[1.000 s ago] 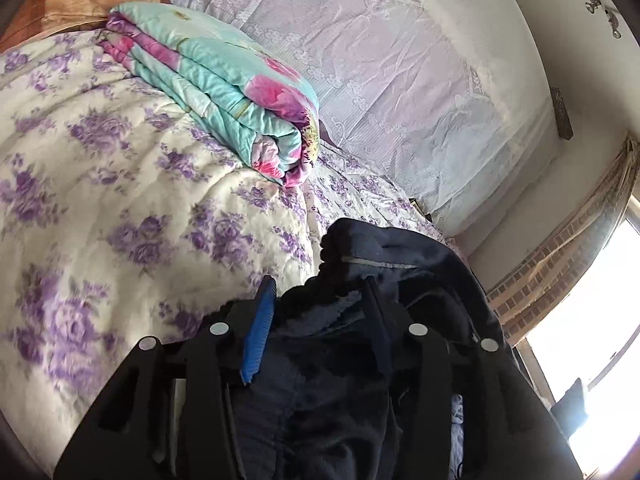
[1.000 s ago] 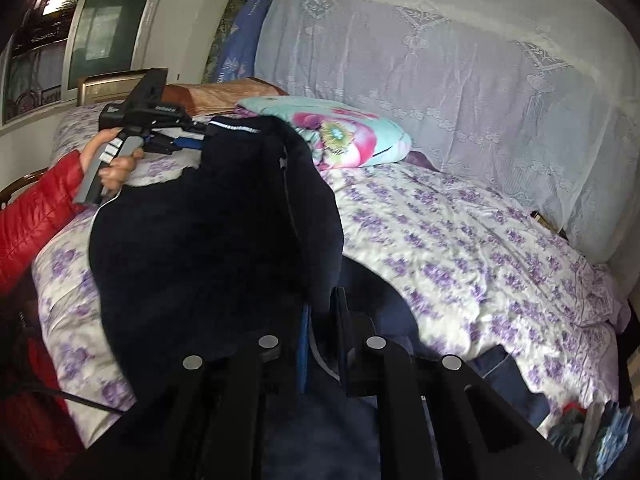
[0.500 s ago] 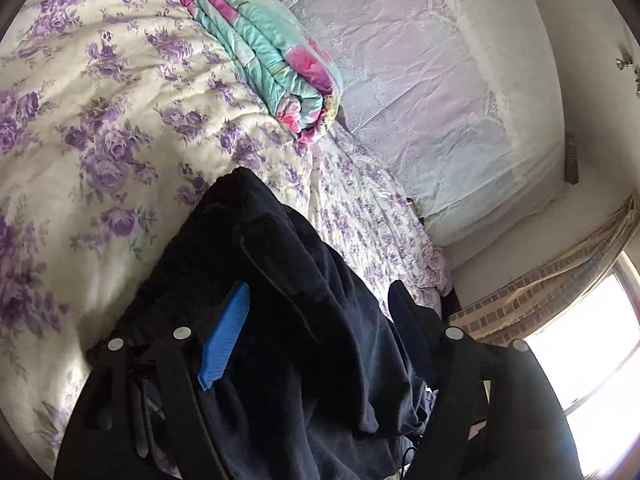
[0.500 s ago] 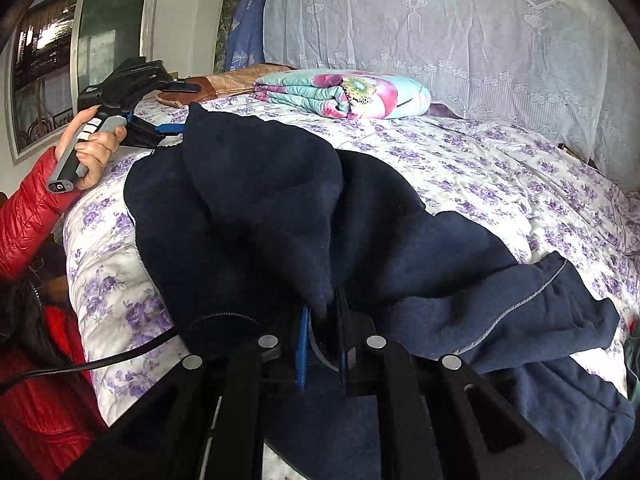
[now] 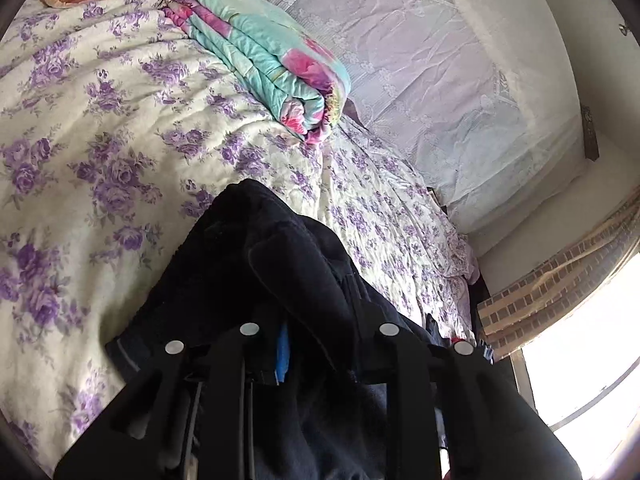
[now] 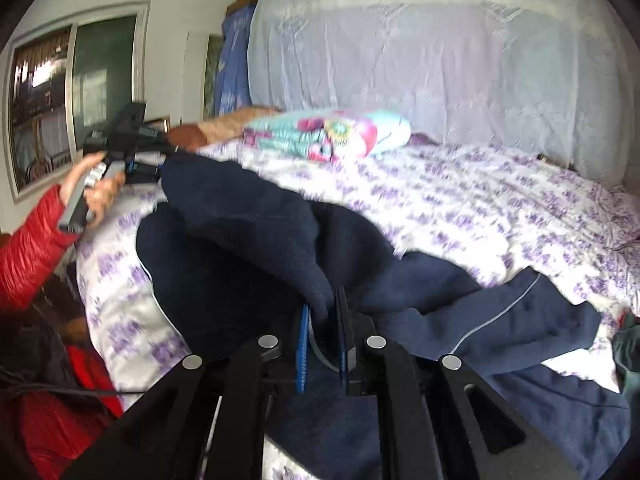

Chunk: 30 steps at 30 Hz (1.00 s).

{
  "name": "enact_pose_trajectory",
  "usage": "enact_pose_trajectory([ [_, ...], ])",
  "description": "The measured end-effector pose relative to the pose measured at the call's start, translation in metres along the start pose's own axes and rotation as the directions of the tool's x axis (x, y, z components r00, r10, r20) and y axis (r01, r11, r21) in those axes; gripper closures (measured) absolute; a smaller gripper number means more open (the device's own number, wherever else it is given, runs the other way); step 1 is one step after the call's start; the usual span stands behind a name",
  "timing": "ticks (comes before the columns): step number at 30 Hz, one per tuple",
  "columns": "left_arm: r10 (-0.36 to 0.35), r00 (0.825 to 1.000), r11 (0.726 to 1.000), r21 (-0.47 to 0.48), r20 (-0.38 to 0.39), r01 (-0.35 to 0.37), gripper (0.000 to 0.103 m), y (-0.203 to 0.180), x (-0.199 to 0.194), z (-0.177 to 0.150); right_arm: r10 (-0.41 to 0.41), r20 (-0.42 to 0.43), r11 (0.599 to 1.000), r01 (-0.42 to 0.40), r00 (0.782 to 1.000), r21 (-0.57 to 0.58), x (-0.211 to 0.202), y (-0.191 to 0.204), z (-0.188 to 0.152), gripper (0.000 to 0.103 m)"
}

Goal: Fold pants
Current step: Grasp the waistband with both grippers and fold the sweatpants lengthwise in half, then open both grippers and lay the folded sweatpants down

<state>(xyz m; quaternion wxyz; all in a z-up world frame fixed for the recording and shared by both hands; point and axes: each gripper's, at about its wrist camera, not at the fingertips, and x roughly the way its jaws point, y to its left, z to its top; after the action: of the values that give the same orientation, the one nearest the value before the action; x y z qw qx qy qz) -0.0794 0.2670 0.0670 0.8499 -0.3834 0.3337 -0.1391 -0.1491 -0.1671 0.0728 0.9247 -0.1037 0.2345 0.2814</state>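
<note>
On the floral bedspread (image 6: pixel 460 200), near its edge, lie the navy fleece pants (image 6: pixel 248 248), part spread flat, part raised in a fold between our two grippers. We have the right gripper (image 6: pixel 324 336) clamped on a thick pinch of fleece, its jaws nearly together around the fabric. Our left gripper (image 5: pixel 316 344) looks buried in dark cloth with fabric bunched between its fingers; we judge it gripping the pants too, though the far finger is mostly hidden. Fabric reads soft, thick and limp: it should drape and sag, not hold a crease, so we judge the waistband or hem edges the best holds, taken wide apart. Only the right wrist view shows the left hand (image 6: pixel 96 192) on its handle, the red sleeve (image 6: pixel 28 248) and a cuff with pale piping (image 6: pixel 520 300). Only the left wrist view shows the bright window (image 5: pixel 592 400) and, sharply, the folded turquoise quilt (image 5: pixel 264 56).
</note>
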Motion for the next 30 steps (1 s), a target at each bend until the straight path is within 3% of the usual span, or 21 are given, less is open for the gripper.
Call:
enact_pose_trajectory([
  [3, 0.0, 1.0, 1.0, 0.023, -0.03, 0.001, 0.082, 0.005, -0.012, -0.015, 0.027, -0.04, 0.999, -0.028, 0.999, -0.02, -0.009, 0.005, -0.006, 0.09],
  [7, 0.065, 0.992, 0.998, -0.018, -0.104, -0.068, 0.082, 0.038, -0.002, -0.044, 0.065, -0.183, 0.998, -0.068, 0.981, -0.01, 0.01, 0.014, -0.037, 0.09],
  [10, 0.004, 0.995, 0.997, -0.074, -0.098, -0.011, 0.082, 0.057, -0.001, -0.051, 0.046, -0.218, 0.999, -0.05, 0.975, -0.011, 0.024, 0.021, -0.057, 0.09],
  [12, 0.016, 0.996, 0.997, -0.08, -0.093, -0.024, 0.08, 0.052, -0.006, -0.048, 0.046, -0.22, 0.999, -0.048, 0.974, -0.002, 0.026, 0.02, -0.056, 0.09],
  [14, 0.071, 0.996, 0.996, -0.044, -0.055, -0.073, 0.07, 0.04, -0.017, -0.047, 0.047, -0.223, 0.999, -0.048, 0.974, -0.001, 0.026, 0.021, -0.057, 0.09],
  [15, 0.126, 0.992, 0.992, -0.016, 0.004, -0.126, 0.062, 0.032, -0.029, -0.047, 0.047, -0.22, 0.999, -0.048, 0.974, -0.001, 0.026, 0.021, -0.058, 0.09],
  [17, 0.239, 0.96, 0.969, 0.034, 0.145, -0.246, 0.053, 0.013, -0.056, -0.051, 0.052, -0.211, 0.999, -0.051, 0.976, 0.009, 0.026, 0.02, -0.06, 0.09],
  [18, 0.256, 0.947, 0.962, 0.046, 0.192, -0.27, 0.053, 0.004, -0.065, -0.053, 0.058, -0.208, 0.998, -0.056, 0.976, 0.02, 0.026, 0.019, -0.061, 0.09],
  [19, 0.237, 0.946, 0.964, 0.07, 0.223, -0.258, 0.053, -0.009, -0.072, -0.057, 0.067, -0.206, 0.998, -0.062, 0.976, 0.032, 0.026, 0.017, -0.061, 0.089],
  [21, 0.155, 0.965, 0.972, 0.144, 0.212, -0.188, 0.051, -0.033, -0.071, -0.06, 0.081, -0.205, 0.996, -0.072, 0.975, 0.053, 0.026, 0.013, -0.061, 0.089],
  [24, 0.06, 0.993, 0.947, 0.307, 0.101, -0.089, 0.025, -0.079, -0.036, -0.07, 0.101, -0.218, 0.993, -0.087, 0.971, 0.074, 0.024, 0.009, -0.058, 0.086],
  [26, 0.044, 0.999, 0.914, 0.404, 0.022, -0.049, 0.022, -0.098, -0.003, -0.084, 0.155, -0.226, 0.984, -0.13, 0.962, 0.123, 0.017, 0.001, -0.051, 0.074],
  [27, 0.075, 0.997, 0.895, 0.442, -0.009, -0.063, 0.021, -0.102, 0.017, -0.091, 0.185, -0.218, 0.975, -0.151, 0.958, 0.161, 0.011, -0.006, -0.046, 0.068],
  [28, 0.113, 0.993, 0.88, 0.468, -0.034, -0.084, 0.02, -0.103, 0.036, -0.098, 0.194, -0.195, 0.968, -0.154, 0.962, 0.2, 0.003, -0.015, -0.039, 0.054],
  [30, 0.22, 0.974, 0.844, 0.511, -0.053, -0.163, 0.019, -0.087, 0.077, -0.111, 0.14, -0.136, 0.963, -0.104, 0.981, 0.248, -0.016, -0.033, -0.024, 0.037],
])
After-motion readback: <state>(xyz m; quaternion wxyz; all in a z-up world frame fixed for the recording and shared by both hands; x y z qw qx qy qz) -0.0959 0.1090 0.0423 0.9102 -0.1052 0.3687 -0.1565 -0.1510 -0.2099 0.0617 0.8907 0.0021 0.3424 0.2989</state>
